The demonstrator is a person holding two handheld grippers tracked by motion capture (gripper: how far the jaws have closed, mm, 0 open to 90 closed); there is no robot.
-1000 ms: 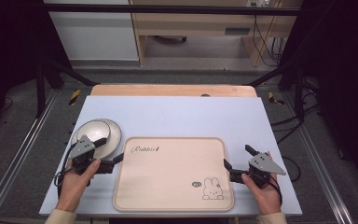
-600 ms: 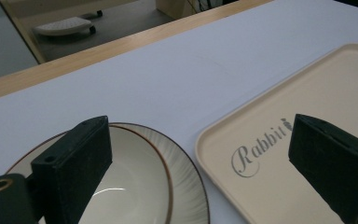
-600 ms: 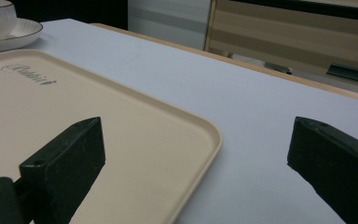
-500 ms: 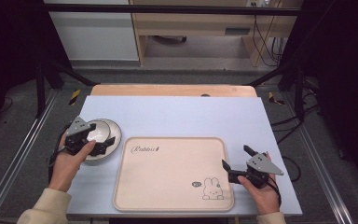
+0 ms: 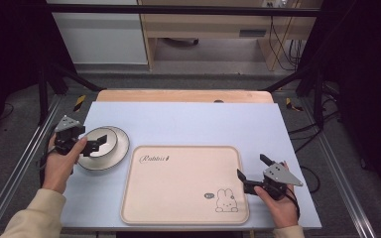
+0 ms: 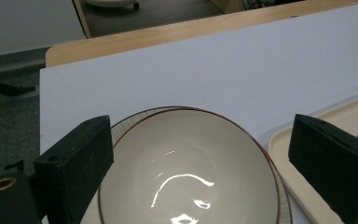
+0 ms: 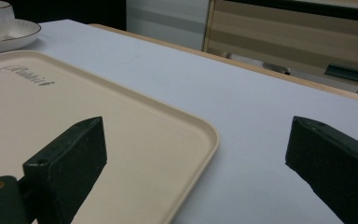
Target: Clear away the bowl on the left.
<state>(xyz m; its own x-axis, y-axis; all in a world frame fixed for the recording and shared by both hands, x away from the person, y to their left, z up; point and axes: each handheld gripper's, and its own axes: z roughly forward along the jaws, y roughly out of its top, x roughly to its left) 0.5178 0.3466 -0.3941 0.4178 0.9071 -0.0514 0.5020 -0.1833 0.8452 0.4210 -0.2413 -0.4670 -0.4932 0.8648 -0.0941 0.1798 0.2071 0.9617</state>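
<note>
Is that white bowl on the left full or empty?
Empty. The left gripper view looks straight into the bowl: bare glossy inside, only light reflections, upright on its plate.

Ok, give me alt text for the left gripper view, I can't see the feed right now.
The left gripper hangs open above a cream bowl with a brown rim, its two black jaws either side of it, not touching. The bowl sits on a matching plate on the pale blue table; a beige tray corner shows at right.
</note>
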